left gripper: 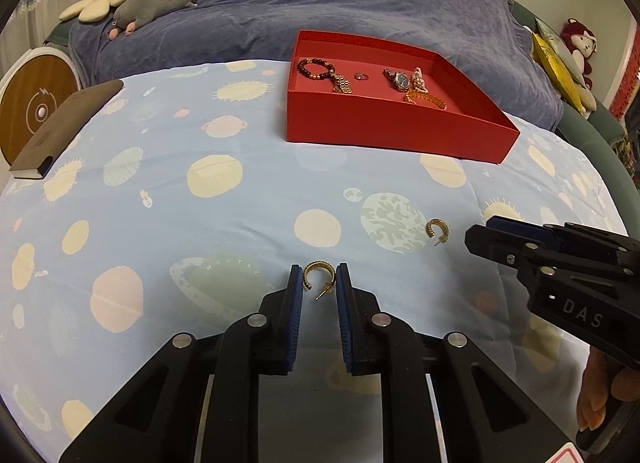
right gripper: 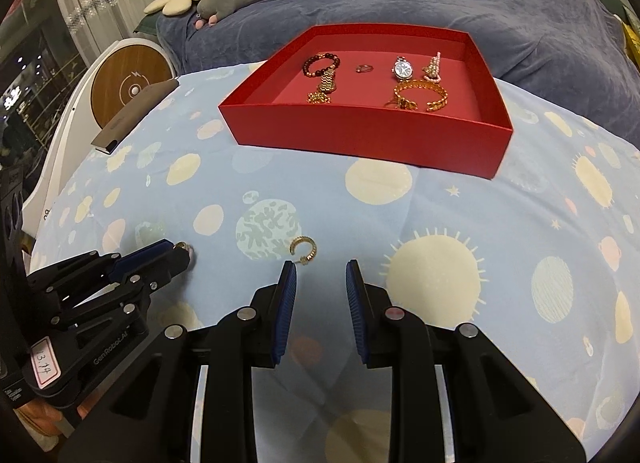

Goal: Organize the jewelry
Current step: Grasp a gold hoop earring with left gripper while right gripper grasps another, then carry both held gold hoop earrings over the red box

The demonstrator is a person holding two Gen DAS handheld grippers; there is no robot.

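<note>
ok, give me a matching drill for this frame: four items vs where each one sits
Items:
1 hoop earring
2 second earring
3 watch
4 book

Places:
a inside the red box
b between the left jaws
c on the sheet, just ahead of the right jaws
d far left edge of the sheet

Pairs: 1-b, 2-c, 3-a, 4-d

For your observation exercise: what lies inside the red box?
Inside the red box: a dark bead bracelet, ring, watch, gold chain bracelet, pink beaded piece. The front wall hides the nearest floor strip.
</note>
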